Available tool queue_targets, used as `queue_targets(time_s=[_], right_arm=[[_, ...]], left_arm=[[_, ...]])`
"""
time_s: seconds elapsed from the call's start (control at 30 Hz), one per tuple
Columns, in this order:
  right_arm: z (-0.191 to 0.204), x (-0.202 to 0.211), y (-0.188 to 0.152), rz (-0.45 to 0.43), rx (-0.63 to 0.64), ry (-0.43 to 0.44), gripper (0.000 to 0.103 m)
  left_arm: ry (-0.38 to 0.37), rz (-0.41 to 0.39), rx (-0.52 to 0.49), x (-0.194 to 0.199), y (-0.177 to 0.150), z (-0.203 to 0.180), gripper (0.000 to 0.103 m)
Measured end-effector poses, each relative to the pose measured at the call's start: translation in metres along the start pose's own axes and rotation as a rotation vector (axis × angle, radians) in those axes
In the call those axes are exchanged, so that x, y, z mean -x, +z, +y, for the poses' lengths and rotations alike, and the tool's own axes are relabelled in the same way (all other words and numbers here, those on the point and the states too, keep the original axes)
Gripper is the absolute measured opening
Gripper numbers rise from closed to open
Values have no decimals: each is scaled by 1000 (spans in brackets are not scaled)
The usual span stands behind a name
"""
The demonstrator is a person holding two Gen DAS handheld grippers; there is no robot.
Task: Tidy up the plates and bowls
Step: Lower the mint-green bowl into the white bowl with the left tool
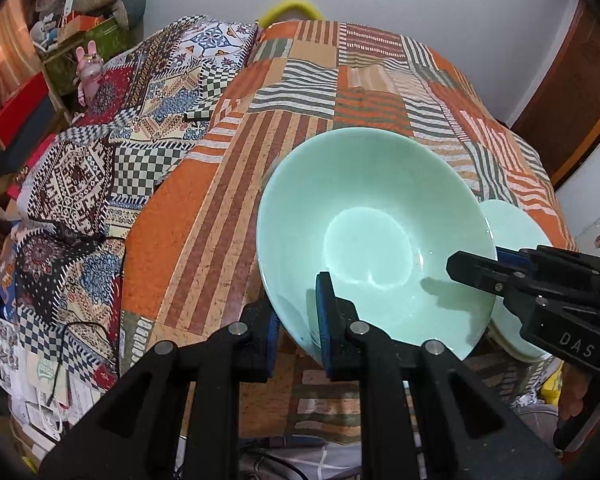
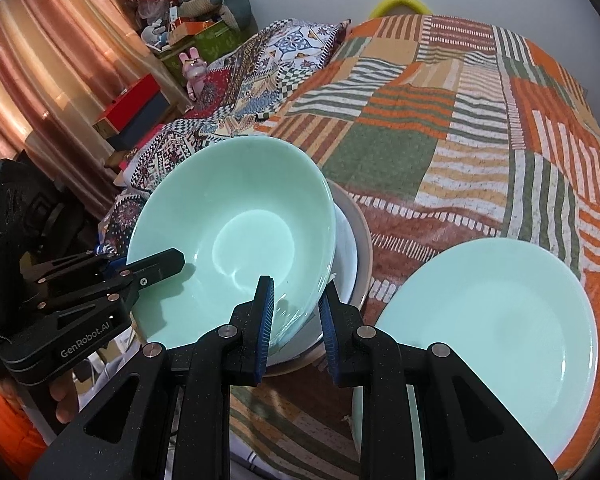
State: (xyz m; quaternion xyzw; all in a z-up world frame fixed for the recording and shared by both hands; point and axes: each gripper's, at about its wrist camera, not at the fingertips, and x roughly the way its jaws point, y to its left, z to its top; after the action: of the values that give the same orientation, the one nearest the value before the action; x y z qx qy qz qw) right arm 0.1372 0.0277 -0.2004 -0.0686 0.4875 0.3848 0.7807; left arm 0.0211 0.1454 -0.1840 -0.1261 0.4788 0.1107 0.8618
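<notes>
While working over a desk (image 1: 204,216) covered in orange striped patchwork, holds a mint-green glazed ceramic bowl (image 2: 236,236) by its rim with both tools at once. Pinches the bowl's near-left rim in the left gripper (image 1: 300,320), jaws pressed on the wall with one pad inside and one outside. Pinches the bowl's near-right rim in the right gripper (image 2: 296,316) the same way, jaws drawn close on the thin edge. Carries the bowl tilted rather than level.

Directly beneath the bowl, shows a white shallow bowl (image 2: 348,248) nested in a tan-rimmed round plate (image 2: 365,236); cannot tell whether the green bowl's base touches the white one yet. Just to the right of the bowl, shows a mint-green flat round plate (image 2: 492,320) lying on the patchwork, apart from that stack.

Reads as the stacking step: seating the green bowl into the white one below it, with the release not yet made. Calls next for levelling the bowl, centring it over the white one and lowering until the base rests. Calls then for spreading both pairs of jaws together and drawing them outward from the bowl, clear of its rim. Risks a tip or a hard clink against the white bowl if one side lets go first.
</notes>
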Motion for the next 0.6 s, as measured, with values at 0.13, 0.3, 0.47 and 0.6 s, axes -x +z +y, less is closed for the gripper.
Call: queue_targets(time_s=[0.13,0.3,0.47,0.6], right_arm=[[0,-4,-1,13,-4,0,21],[-2,-7,-2,21,-5,-1,21],[-3,-6,-4,14,-6,-4,21],[-3,-5,-4,7,-2,-22,21]], left_arm=[[28,-15,-23,-1,-1,-3,16],[51,-13,-32,-6,-1,-4,16],[50,10,-26,-15,-2,-1,17],[69,9,-42,-18,-2,-4,18]])
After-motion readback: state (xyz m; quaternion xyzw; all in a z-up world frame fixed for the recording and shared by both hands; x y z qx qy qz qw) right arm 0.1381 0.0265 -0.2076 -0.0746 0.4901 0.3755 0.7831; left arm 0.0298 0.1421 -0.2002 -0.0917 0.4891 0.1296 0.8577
